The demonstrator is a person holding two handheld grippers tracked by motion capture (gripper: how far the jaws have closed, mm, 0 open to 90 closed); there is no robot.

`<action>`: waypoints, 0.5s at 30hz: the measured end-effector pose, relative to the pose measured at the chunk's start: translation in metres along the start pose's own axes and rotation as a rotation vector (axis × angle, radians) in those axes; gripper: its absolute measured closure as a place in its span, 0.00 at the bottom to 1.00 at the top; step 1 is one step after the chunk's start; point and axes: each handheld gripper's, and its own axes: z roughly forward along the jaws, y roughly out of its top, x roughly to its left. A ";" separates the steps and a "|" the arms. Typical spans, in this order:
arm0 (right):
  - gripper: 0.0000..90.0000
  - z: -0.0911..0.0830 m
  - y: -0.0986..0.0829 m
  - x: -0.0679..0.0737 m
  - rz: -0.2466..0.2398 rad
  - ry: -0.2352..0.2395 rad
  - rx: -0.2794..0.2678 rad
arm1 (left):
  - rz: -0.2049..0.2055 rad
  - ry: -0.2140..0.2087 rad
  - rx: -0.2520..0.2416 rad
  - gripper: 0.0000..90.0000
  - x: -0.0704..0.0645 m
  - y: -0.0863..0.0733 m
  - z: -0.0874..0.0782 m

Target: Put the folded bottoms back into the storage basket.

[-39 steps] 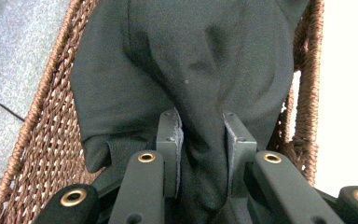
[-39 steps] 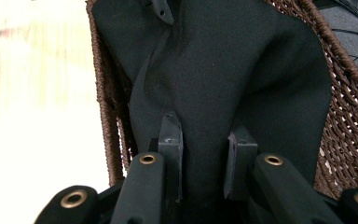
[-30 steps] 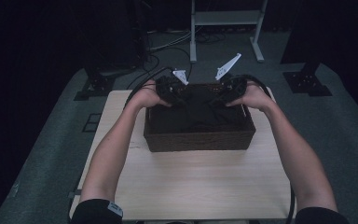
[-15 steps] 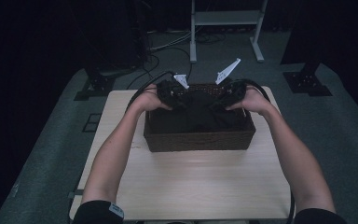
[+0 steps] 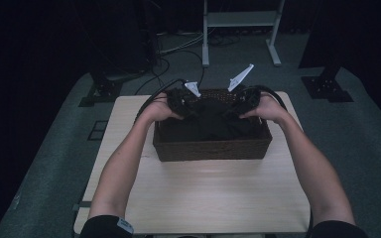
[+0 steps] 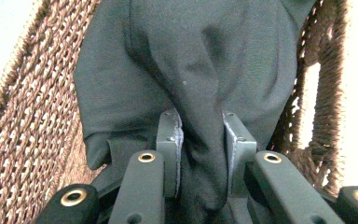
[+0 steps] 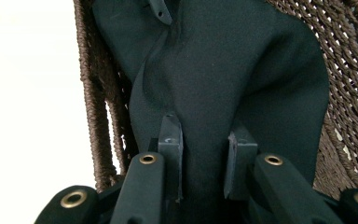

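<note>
High view: a dark woven wicker basket (image 5: 211, 148), rectangular, sits on the pale wooden table (image 5: 198, 193). Inside lies soft black cloth (image 5: 213, 124); the left gripper (image 6: 200, 140) and right gripper (image 7: 201, 144) each pinch a bunched fold.

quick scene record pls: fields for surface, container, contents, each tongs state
surface: light wood table
container: brown woven basket, at the table's far half
contents: dark cloth, bunched inside the basket
left tongs: jaws shut on a fold of the cloth, at the basket's left end
right tongs: jaws shut on a fold of the cloth, at the basket's right end
hands: one on each tongs, forearms coming in from the near edge
</note>
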 end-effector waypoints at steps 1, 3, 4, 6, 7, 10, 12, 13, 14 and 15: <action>0.80 0.002 -0.001 0.000 -0.001 0.001 0.001 | 0.002 0.000 0.003 0.80 0.000 0.000 0.000; 0.80 0.002 -0.002 0.000 0.002 0.000 -0.002 | -0.002 -0.001 0.007 0.80 0.000 0.000 0.002; 0.80 0.003 -0.003 0.000 0.005 0.002 -0.008 | -0.004 0.001 0.008 0.80 0.000 0.000 0.003; 0.80 0.005 -0.009 -0.002 0.025 0.000 -0.009 | -0.001 0.006 0.015 0.80 0.000 0.002 0.007; 0.80 0.006 -0.010 -0.002 0.027 0.002 -0.007 | 0.003 0.005 0.022 0.80 -0.001 0.003 0.010; 0.80 0.007 -0.012 -0.003 0.029 -0.001 0.004 | 0.007 -0.001 0.024 0.80 -0.001 0.003 0.015; 0.80 0.007 -0.014 -0.004 0.031 0.002 0.005 | 0.006 -0.001 0.024 0.80 -0.001 0.003 0.016; 0.80 0.007 -0.014 -0.004 0.031 0.002 0.005 | 0.006 0.002 0.024 0.80 -0.001 0.003 0.017; 0.80 0.008 -0.015 -0.005 0.030 0.001 0.006 | 0.008 0.001 0.026 0.80 -0.001 0.003 0.018; 0.80 0.008 -0.016 -0.004 0.039 0.000 0.004 | 0.004 -0.001 0.028 0.80 -0.001 0.003 0.019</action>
